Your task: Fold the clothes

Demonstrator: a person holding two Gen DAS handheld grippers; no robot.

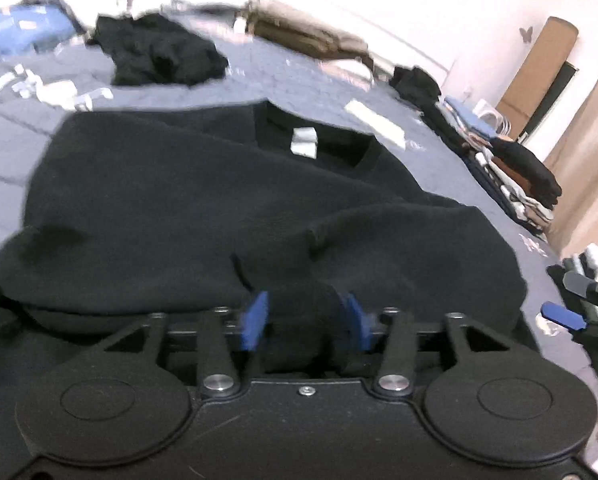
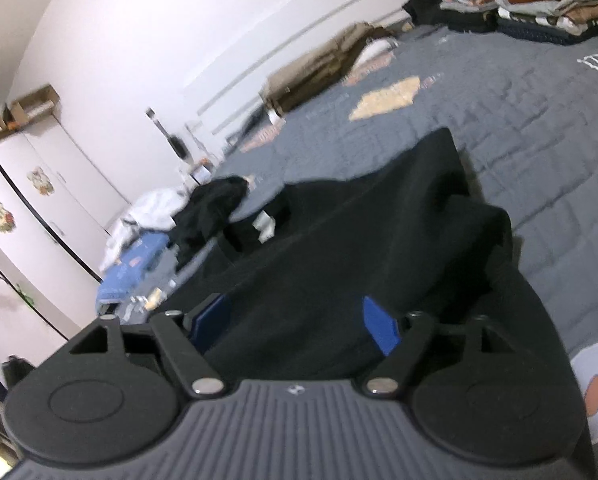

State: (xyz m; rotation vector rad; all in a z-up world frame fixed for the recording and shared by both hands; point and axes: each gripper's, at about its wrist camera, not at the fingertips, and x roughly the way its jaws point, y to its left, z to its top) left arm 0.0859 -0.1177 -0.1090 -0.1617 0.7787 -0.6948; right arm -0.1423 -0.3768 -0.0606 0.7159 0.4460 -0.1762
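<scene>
Sweater: black, spread on the grey bedspread, collar and white neck label at the far end from the person, hem at the near end; its long axis runs straight away from the tongs.
Bedspread: covers the bed; a loose dark heap lies far off past the collar, well apart from the sweater.
Folded stack: neat pile of clothes along the far right edge of the bed, well apart from the sweater.
Left tongs: at the near hem, about mid-width, blue pads partly apart with a bunched ridge of black cloth rising between them; I judge them closed onto that cloth, though blur keeps me from being sure how firmly.
Right tongs: over the sweater's right side, pads standing wide, cloth lying between them but not pinched that I can see.
Key relation: the whole garment lies ahead of both tongs, the left one being the one on the cloth.
Stage: partly gathered at the hem; whether that is a fold being made or being smoothed, I can't tell.
</scene>
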